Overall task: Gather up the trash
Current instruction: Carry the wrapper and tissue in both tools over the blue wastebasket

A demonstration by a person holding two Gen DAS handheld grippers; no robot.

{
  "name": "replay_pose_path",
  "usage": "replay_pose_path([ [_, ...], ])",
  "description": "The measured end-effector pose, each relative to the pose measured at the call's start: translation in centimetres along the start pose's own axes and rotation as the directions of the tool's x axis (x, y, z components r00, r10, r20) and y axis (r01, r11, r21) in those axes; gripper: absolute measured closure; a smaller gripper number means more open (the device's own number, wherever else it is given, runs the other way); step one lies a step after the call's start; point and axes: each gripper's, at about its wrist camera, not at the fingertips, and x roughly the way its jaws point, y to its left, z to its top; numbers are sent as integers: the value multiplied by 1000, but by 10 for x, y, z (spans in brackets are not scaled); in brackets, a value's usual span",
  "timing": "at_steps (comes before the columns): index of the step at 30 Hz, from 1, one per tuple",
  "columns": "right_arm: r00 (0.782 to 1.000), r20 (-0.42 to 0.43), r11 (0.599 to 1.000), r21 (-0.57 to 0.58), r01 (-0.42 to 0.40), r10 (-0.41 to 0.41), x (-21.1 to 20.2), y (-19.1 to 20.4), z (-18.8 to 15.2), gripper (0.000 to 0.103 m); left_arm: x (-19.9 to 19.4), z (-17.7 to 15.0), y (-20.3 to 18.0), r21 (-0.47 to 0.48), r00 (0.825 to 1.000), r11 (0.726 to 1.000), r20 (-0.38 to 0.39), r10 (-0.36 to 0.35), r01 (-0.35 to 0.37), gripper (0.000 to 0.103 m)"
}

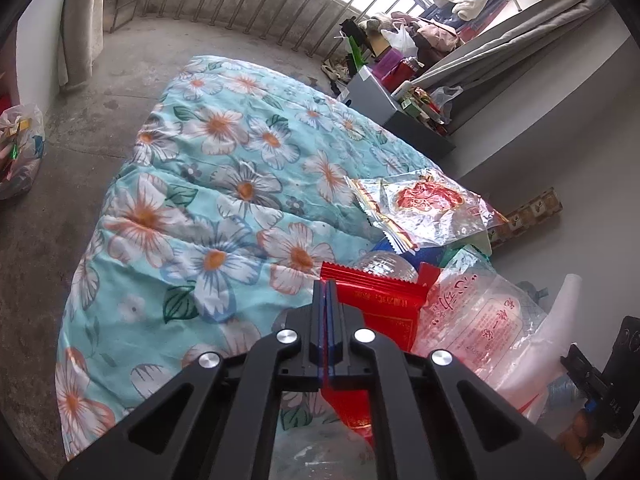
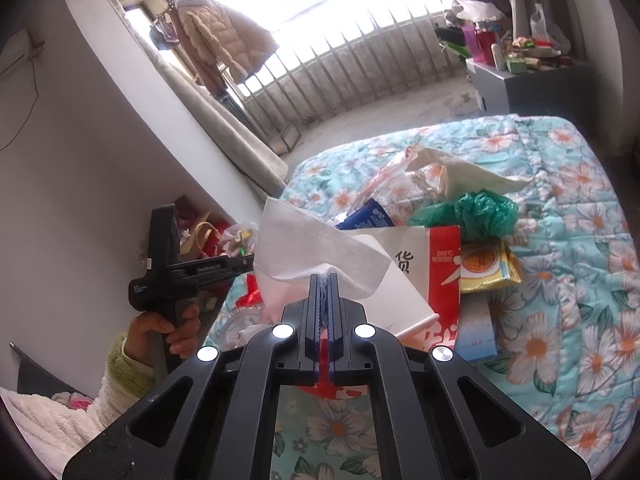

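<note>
A pile of trash lies on a floral quilt (image 1: 224, 184). My left gripper (image 1: 327, 283) is shut, its tips at the edge of a red foil wrapper (image 1: 376, 304); red shows behind the jaws, so it seems shut on the wrapper. Beside it lie a clear plastic bag with red print (image 1: 480, 320) and a crumpled clear wrapper (image 1: 424, 208). My right gripper (image 2: 324, 278) is shut on a white tissue (image 2: 316, 248), held above the quilt (image 2: 560, 280). Behind it lie a white and red paper bag (image 2: 420, 264), a green plastic bag (image 2: 480, 212) and a yellow packet (image 2: 488, 266).
A full plastic bag (image 1: 20, 148) stands on the concrete floor at the left. A dark cabinet (image 1: 400, 116) loaded with clutter stands beyond the bed. The left gripper and the hand holding it (image 2: 172, 268) show in the right wrist view. A barred window runs along the back.
</note>
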Motion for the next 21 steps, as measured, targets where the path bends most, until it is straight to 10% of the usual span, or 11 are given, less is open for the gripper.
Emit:
replay_pose_path([
  [21,966,240,995,-29,-93,97,-62,6,27,102,-87,10,-37,27,958,990,250,-139,136,103],
])
